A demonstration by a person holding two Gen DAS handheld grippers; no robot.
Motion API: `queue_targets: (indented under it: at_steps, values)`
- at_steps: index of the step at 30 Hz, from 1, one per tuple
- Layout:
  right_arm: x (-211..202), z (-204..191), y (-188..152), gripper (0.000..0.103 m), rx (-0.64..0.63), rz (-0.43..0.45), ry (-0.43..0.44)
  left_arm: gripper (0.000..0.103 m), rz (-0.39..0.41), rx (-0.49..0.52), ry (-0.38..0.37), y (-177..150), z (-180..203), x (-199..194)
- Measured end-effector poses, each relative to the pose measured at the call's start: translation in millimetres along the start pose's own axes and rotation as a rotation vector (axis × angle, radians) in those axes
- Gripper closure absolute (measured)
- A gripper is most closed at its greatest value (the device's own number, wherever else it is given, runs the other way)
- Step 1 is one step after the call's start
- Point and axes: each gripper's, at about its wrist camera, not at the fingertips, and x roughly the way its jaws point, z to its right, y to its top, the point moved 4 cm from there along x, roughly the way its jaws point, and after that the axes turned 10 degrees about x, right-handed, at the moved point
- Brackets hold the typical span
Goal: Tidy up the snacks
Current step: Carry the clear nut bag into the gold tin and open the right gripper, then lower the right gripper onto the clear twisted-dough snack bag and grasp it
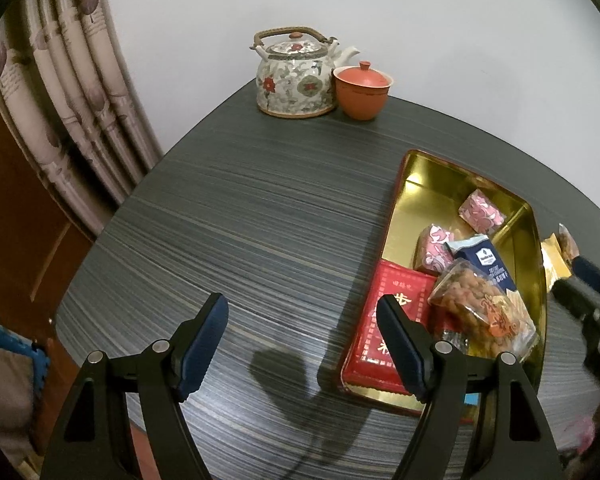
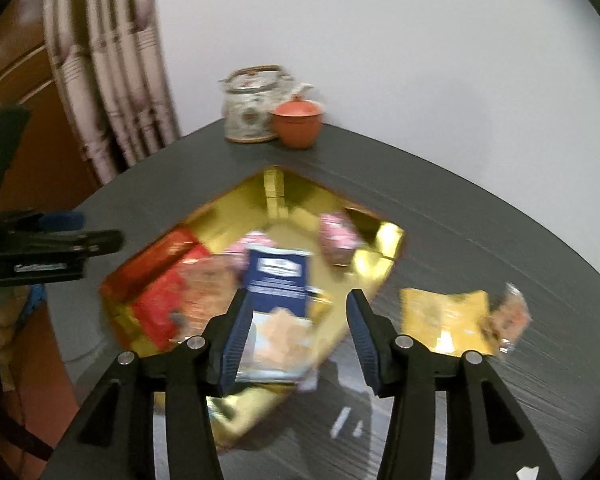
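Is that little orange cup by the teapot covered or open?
Covered. The orange cup beside the teapot has a matching lid with a small knob sitting on its rim.

A home, by the look of it: a flowered porcelain teapot (image 1: 296, 78) stands at the far edge of a dark striped surface (image 1: 240, 220) against a plain wall, a lidded clay cup (image 1: 362, 90) touching its right, patterned curtains (image 1: 72, 96) and wood panelling (image 1: 16, 220) to its left.
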Motion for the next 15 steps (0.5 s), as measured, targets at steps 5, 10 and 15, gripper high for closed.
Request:
queue_targets:
  at_steps: [5,10,15]
  values:
    - [0.1,55.7,2.8,0.057,0.081,0.003,-0.112,0.026,-0.002,0.009,0.001,0.5,2.5,0.7]
    - [3.0,109.2,4.9,0.057,0.151,-0.014,-0.225,0.026,-0.002,0.006,0.003,0.3,2.7,1.1]
    - [13.2,147.0,12.4,0.057,0.23,-0.044,-0.292,0.026,-0.004,0.014,0.008,-0.3,3.4,2.2]
